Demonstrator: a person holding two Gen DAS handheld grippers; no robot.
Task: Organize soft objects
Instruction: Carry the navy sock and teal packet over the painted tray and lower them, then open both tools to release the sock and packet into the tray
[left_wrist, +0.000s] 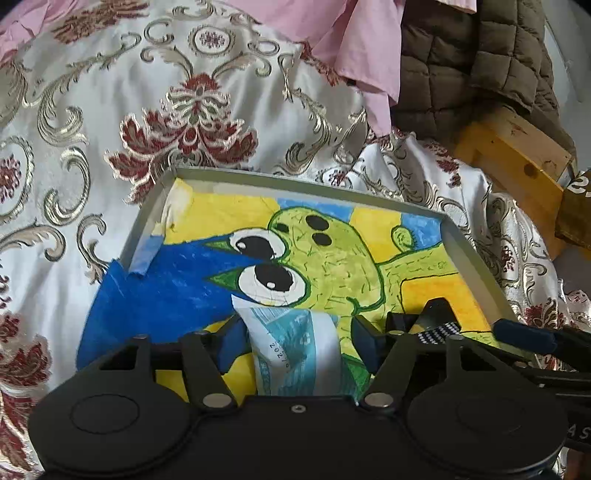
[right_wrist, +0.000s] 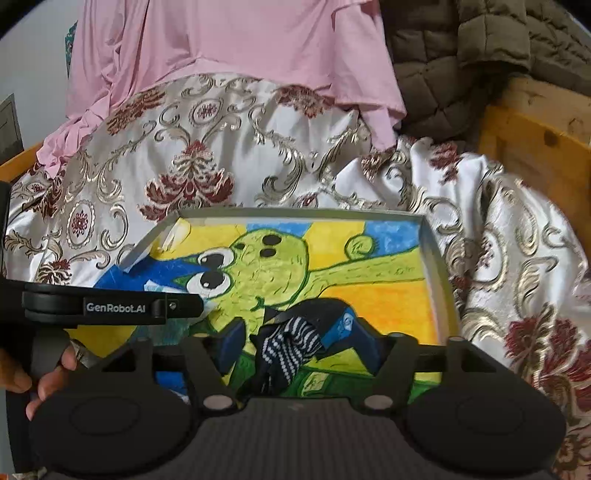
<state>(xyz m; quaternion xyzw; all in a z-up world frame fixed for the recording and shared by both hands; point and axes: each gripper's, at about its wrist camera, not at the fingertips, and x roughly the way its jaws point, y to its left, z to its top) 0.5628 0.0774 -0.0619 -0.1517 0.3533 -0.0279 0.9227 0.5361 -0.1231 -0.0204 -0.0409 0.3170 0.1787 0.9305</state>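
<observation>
Left claw (left_wrist: 291, 339): jaws stand wide; a pale blue-and-white soft packet (left_wrist: 295, 354) lies between them, and no pad is seen pressing on it.
Right claw (right_wrist: 295, 339): jaws stand wide; a dark sock with white dotted stripes (right_wrist: 291, 345) lies between them, loose, with a gap to the pads on either side.
Holder: a person's hand (right_wrist: 40, 373) shows at the lower left of the right wrist view, gripping the handle of the left tool.
Tray (left_wrist: 469, 254): shallow grey tray with low walls; its floor is lined with a painted sheet showing a green big-eyed creature on yellow and blue.
Location of task items: both the packet and the sock rest on the painted sheet at the near end of the tray, packet to the left, sock to the right, near each other.
Progress, judged: two soft items appear delivered into the tray and let go; this placement looks finished or all but finished.
Remaining, judged: a pink garment (right_wrist: 229, 55) and a quilted brown jacket (left_wrist: 476, 62) lie unsorted beyond the tray; whether they belong to the task cannot be told.
Bed: the tray sits on a rumpled white brocade bedspread (left_wrist: 92, 122) with gold scrolls and dark red flowers.
Room: a yellow wooden frame (right_wrist: 535, 147) stands at the right edge, partly under the jacket; a pale wall shows at the far left.
</observation>
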